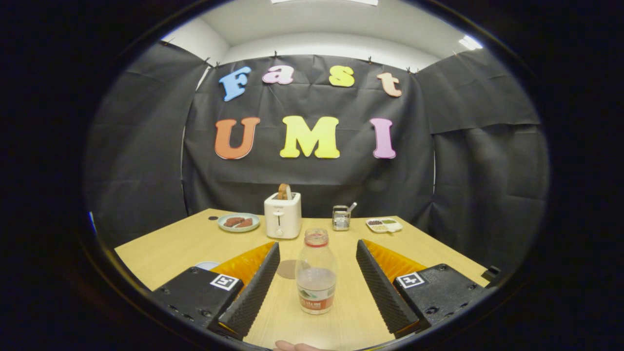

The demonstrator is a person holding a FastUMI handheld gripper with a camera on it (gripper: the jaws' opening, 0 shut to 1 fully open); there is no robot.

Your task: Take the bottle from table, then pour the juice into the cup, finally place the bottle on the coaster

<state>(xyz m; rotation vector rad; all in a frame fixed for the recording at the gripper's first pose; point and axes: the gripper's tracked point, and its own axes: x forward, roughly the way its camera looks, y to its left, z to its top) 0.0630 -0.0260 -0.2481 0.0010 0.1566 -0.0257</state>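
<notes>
Jaws spread wide apart, gripper [317, 287] low over the near part of the desk [170, 248]. Nothing clamped.

Bottle [316, 272] upright on the desk between the two fingers [256, 287], touching neither. Clear plastic, cap off, red ring at the neck, red label band round the base. Partly filled with pale liquid, level roughly at mid-height.

Coaster [287, 269], round and brown, flat on the desk just left of and slightly behind the bottle, partly hidden by the left finger.

Pale round rim [207, 265] showing behind the left side of the gripper; possibly the cup, cannot tell, mostly hidden.

Far part of the desk, left to right:
- Plate [239, 222], light-coloured, holding reddish-brown pieces of food.
- Toaster [282, 215], white, with a slice of bread [283, 191] standing out of the slot.
- Small metal container [341, 218] with a handle sticking out at a slant; contents too small to tell.
- Divided tray [384, 224], white, with dark and green food in separate compartments.

Small dark spot [212, 218] on the desk left of the plate; cannot tell what.

Part of a hand [297, 346] just visible at the near edge, below the bottle.
</notes>
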